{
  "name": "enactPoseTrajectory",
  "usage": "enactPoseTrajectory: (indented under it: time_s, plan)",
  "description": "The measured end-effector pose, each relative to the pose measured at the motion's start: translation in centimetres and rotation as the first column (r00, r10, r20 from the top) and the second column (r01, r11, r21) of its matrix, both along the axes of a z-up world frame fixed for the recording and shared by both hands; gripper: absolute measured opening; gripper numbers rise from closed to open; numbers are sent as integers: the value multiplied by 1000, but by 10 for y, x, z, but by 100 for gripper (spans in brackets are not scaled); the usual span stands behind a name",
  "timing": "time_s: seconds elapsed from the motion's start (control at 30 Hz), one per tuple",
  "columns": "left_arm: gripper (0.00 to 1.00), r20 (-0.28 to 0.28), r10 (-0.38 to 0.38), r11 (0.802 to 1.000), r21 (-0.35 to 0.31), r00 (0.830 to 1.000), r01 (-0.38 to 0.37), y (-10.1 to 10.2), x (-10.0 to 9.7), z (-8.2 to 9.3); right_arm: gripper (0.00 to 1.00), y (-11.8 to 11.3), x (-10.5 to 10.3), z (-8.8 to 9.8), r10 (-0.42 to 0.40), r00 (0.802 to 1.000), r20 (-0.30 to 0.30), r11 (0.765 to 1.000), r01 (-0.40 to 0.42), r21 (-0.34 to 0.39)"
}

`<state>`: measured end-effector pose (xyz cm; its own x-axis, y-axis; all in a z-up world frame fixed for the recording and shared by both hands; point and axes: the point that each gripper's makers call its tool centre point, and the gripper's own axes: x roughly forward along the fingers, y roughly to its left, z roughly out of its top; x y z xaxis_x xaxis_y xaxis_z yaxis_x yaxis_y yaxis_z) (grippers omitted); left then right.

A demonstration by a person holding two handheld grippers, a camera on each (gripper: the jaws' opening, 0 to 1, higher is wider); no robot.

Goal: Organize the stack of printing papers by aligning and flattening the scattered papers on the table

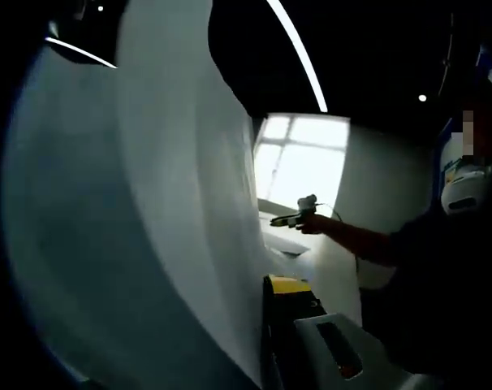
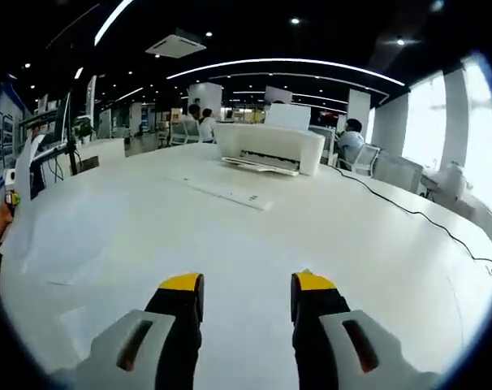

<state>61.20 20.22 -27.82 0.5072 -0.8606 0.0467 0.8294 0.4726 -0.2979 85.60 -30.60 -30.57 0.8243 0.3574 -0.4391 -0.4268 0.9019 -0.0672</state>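
Left gripper view: the yellow-tipped left gripper (image 1: 270,325) is clamped on a large white paper sheet (image 1: 148,211), lifted up close to the lens. Right gripper view: the right gripper (image 2: 248,296) hovers, jaws apart, over the white table (image 2: 327,236); loose sheets (image 2: 63,244) lie left of it, a white printer (image 2: 269,146) beyond

Ahead of you in the right gripper view sits a white printer (image 2: 269,148) at the far side of the table (image 2: 368,236). A black cable (image 2: 416,213) trails from it across the tabletop toward your right. Beyond it, people (image 2: 199,119) sit at desks under curved ceiling light strips (image 2: 287,62). In the left gripper view, a bright window (image 1: 299,158) glows behind everything.
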Motion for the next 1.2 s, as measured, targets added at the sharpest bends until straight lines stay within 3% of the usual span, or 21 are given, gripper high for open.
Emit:
enactPoseTrajectory:
  time_s: [0.47,0.63,1.2]
  plan:
    - [6,-1,6,1000,0,1000,-6,0,2,0,56,-6,38,-14,-20,1000,12,999,20,42]
    - [6,-2,7,1000,-5,1000,-7,1,3,0,68,-10,49,-21,-43,999,22,997,41,61]
    - [6,-4,16,1000,2,1000,-16,2,6,-2,71,-9,57,-48,-47,999,-12,996,48,69]
